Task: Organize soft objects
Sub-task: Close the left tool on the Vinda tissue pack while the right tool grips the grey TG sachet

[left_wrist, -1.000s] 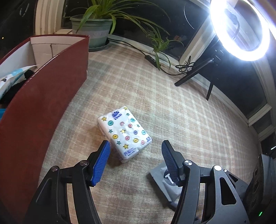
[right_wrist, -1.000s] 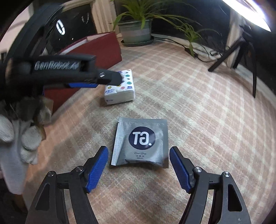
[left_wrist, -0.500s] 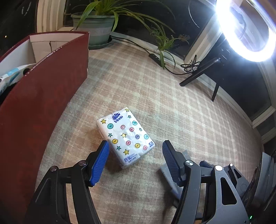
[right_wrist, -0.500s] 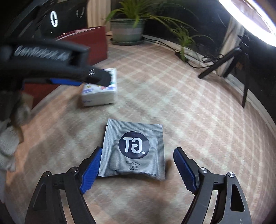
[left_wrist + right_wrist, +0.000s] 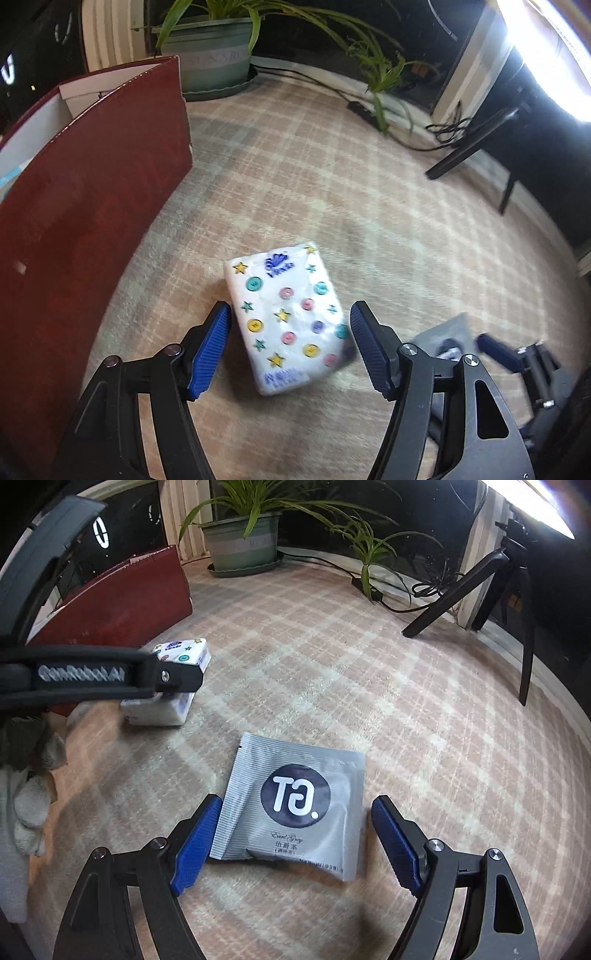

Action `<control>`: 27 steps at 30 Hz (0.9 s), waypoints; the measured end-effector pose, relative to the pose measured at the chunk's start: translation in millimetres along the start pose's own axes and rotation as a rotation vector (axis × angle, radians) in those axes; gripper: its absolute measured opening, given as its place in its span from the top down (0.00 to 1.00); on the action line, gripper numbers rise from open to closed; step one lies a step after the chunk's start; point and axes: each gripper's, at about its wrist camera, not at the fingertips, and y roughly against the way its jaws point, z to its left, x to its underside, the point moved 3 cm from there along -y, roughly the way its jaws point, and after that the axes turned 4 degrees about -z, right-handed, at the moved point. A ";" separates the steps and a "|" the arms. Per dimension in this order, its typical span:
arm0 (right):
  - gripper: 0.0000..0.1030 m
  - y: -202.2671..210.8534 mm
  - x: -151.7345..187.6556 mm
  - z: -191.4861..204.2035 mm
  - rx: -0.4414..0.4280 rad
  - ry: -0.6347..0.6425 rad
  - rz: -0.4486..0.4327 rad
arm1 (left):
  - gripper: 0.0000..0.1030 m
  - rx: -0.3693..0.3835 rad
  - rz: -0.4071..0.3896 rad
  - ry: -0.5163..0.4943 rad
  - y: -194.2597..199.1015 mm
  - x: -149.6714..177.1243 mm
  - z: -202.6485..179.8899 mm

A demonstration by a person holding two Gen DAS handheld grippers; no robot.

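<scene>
A: What's the floor like?

B: A plaid carpet (image 5: 332, 192) in beige and grey, lit by a ring light (image 5: 554, 55) on a tripod (image 5: 509, 602) at the far right, with a potted plant (image 5: 210, 55) at the back by a dark window.

A: And the soft things?

B: A white tissue pack (image 5: 288, 317) printed with coloured buttons and stars and a blue logo lies flat on the carpet. A grey foil tea sachet (image 5: 295, 805) with a dark round "TG." mark lies just to its right; its near edge is crumpled.

A: The tools?

B: The left gripper (image 5: 288, 347) has just been widening. Its blue pads straddle the pack's near half without pressing on it, so it grips nothing. The right gripper (image 5: 295, 838) has also been spreading. The sachet lies between its fingers; the left pad looks to be at the sachet's corner, the right pad is clear of it, and nothing is clamped.

A: Room to move?

B: A dark red box (image 5: 92, 229) with an open top stands near the pack's left side, its wall upright. The carpet beyond both items is open up to the plant pot, cables and tripod legs
</scene>
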 end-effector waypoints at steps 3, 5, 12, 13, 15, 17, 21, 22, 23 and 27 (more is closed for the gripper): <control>0.23 -2.0 -2.8 -5.0 -0.006 -0.004 0.001 | 0.35 -0.016 -0.008 -0.007 -3.2 1.8 2.5; 0.21 -3.2 -3.9 -9.2 -0.012 -0.006 -0.005 | 0.35 -0.024 -0.010 -0.016 -4.0 1.8 2.7; 0.20 -3.4 -6.1 -17.2 -0.043 -0.022 -0.003 | 0.36 -0.033 -0.037 -0.026 -2.0 3.3 3.7; 0.20 -3.2 -6.1 -18.5 -0.048 -0.030 -0.003 | 0.36 -0.035 -0.040 -0.028 -1.3 4.1 3.8; 0.20 -2.7 -5.2 -18.0 -0.046 -0.028 0.001 | 0.38 -0.038 -0.047 -0.030 -0.2 4.8 4.6; 0.20 -1.7 -3.3 -16.2 -0.035 -0.018 0.005 | 0.40 -0.037 -0.052 -0.026 1.5 5.2 6.0; 0.25 -1.0 -1.0 -15.0 -0.035 -0.003 0.008 | 0.42 -0.031 -0.052 -0.025 3.1 4.5 8.0; 0.29 -0.5 -0.8 -14.5 -0.033 0.003 0.011 | 0.43 -0.031 -0.053 -0.027 3.4 4.6 7.8; 0.31 0.0 -0.6 -13.8 -0.032 0.009 0.015 | 0.43 -0.031 -0.054 -0.029 3.9 5.3 7.9; 0.33 2.9 1.2 -12.9 -0.049 0.031 0.026 | 0.43 -0.041 -0.063 -0.046 3.3 6.2 7.5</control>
